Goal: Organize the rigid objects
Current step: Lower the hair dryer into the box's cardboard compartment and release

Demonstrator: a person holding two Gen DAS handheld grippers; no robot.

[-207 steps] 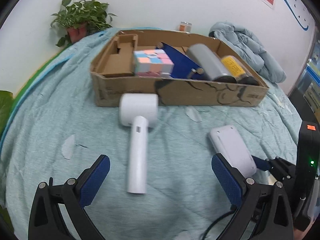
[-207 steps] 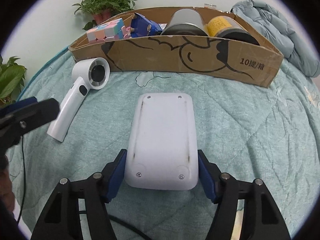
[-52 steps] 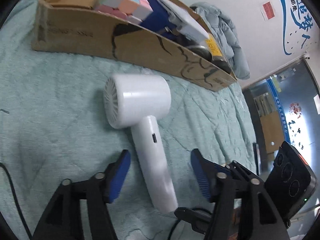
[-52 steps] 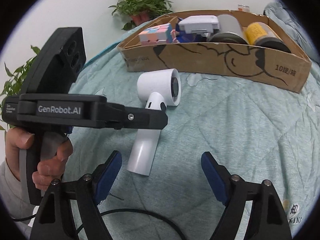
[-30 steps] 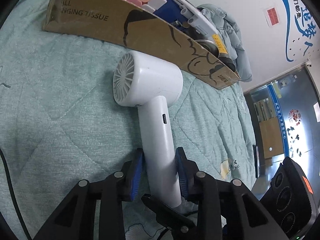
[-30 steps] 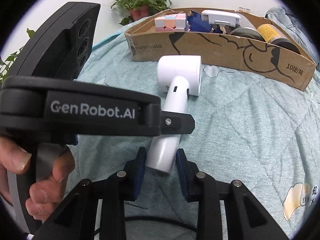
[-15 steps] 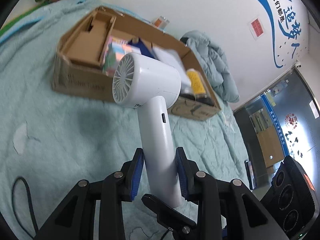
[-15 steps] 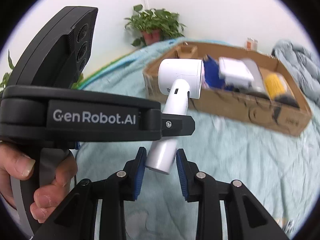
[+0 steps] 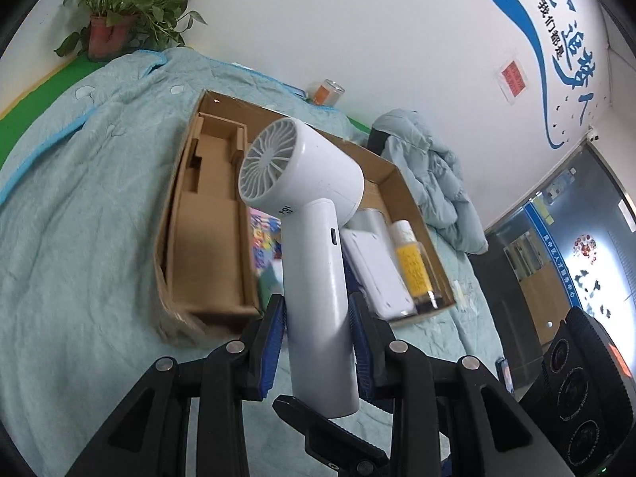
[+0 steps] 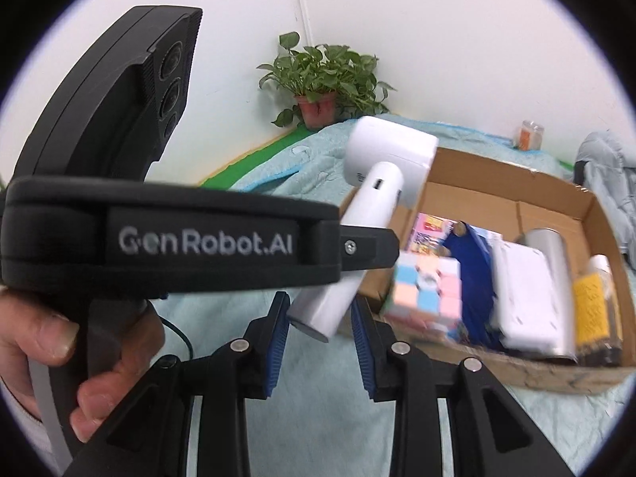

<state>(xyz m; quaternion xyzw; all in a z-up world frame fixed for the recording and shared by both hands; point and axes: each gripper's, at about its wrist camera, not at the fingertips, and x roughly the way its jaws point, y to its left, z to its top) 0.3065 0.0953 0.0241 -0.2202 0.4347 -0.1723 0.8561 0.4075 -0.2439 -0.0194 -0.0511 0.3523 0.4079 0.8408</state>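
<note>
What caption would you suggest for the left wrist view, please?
Left tongs shut on a white hair dryer, held above the cardboard box on a teal quilt.

Bed under pale green quilted cover, open cardboard box resting on it, crumpled grey-blue jacket beyond the box.

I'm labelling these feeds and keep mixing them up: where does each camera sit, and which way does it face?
Left wrist: sits on the left gripper, facing down its fingers at the hair dryer it clamps, cardboard box beyond.
Right wrist: sits on the right gripper, facing the dryer's handle end and box; the person's left hand shows, holding the other gripper.
Shared: dryer, box, potted plant.
</note>
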